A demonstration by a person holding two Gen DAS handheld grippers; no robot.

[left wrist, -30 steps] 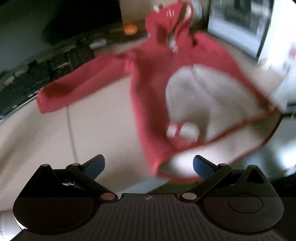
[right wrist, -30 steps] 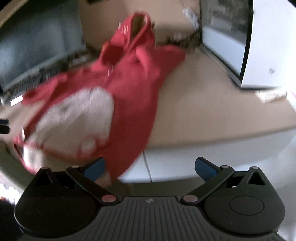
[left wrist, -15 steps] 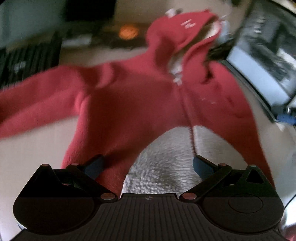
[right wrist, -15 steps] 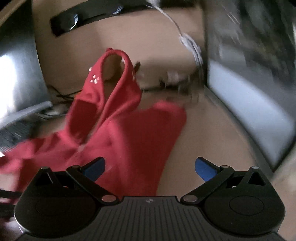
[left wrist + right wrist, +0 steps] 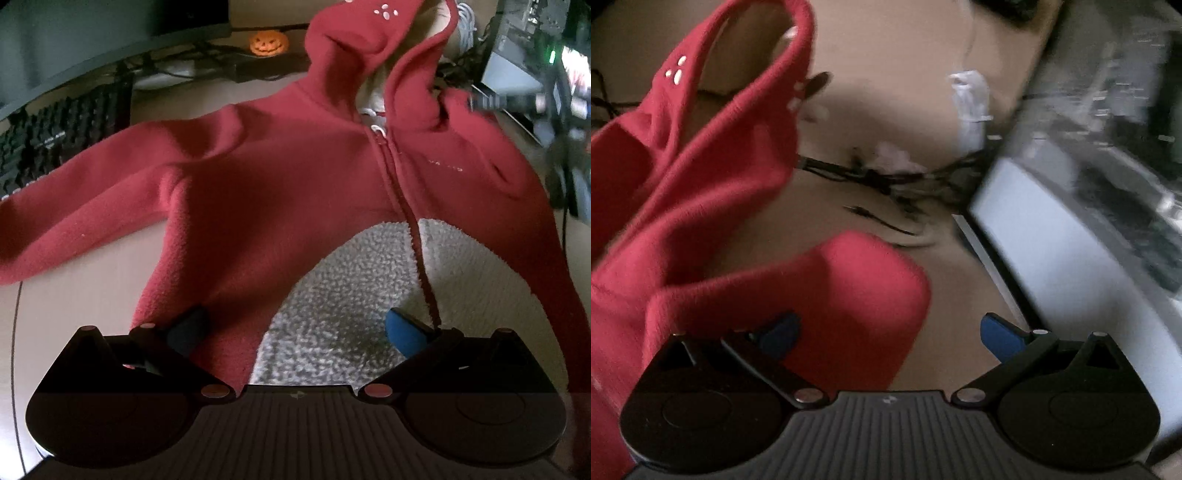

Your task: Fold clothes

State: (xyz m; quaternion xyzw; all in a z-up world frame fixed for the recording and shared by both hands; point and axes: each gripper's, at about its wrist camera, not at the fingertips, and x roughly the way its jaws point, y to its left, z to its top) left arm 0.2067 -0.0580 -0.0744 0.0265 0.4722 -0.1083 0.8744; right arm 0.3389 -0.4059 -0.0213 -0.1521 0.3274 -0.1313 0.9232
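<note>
While the red hoodie [image 5: 266, 192] lies front-up on the table [image 5: 85, 295], zipped, its hood [image 5: 373, 40] stands up at the far end and one sleeve [image 5: 74, 214] stretches toward the keyboard [image 5: 48, 147]. The left gripper [image 5: 295, 328] hovers over the hem, released. The right gripper [image 5: 890, 332], also spread wide, hangs over the other sleeve [image 5: 849, 295], near a white case [image 5: 1052, 258].

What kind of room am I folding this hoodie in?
Likely a home computer desk: a black keyboard beside the red hoodie, tangled cables on the tan desktop, and a small pumpkin ornament.
</note>
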